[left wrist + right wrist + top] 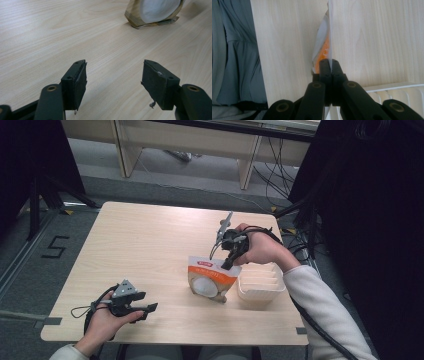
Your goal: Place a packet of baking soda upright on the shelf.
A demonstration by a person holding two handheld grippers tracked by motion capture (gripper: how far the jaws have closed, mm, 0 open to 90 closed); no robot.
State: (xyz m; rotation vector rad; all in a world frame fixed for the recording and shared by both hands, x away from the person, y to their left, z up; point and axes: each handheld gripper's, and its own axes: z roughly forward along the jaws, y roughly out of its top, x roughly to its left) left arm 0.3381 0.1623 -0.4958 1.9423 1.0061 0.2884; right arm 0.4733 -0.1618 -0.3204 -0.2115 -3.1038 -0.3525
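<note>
The orange-and-white pouch stood upright on the table, just beside the white slotted rack, its top edge pinched flat between the jaws of your right gripper. Your left gripper rested near the front edge, well apart, jaws wide and empty. You had the pouch secured; I judge that moving it to the rack was still left.

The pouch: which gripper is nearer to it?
Right. The right gripper is shut on the pouch top edge; the left gripper sits open, well apart.
</note>
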